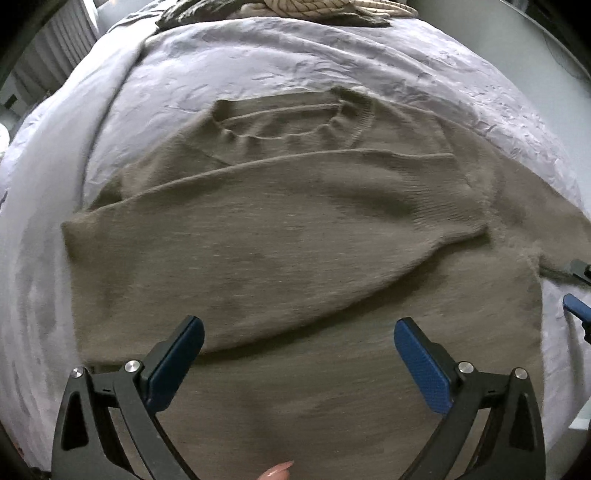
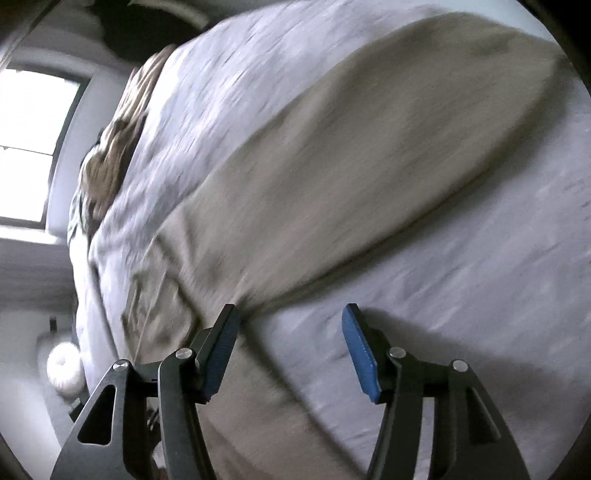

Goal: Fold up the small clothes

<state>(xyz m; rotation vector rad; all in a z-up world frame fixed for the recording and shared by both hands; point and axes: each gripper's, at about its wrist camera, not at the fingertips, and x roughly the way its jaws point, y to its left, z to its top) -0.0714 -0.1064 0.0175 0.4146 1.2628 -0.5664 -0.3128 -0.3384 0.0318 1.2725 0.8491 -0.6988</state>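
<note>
A khaki knitted sweater lies flat on the pale lilac bedspread, collar at the far side, its left sleeve folded across the chest. My left gripper is open and empty, hovering over the sweater's lower body. The right gripper's blue fingertips show at the right edge beside the sweater's right sleeve. In the right wrist view my right gripper is open and empty, low over the bedspread next to the spread-out right sleeve; its left finger is near the sleeve's lower edge. That view is motion-blurred.
A beige and dark bundle of bedding or clothes lies at the far end of the bed, also in the right wrist view. A window and a white round object on the floor lie beyond the bed's edge.
</note>
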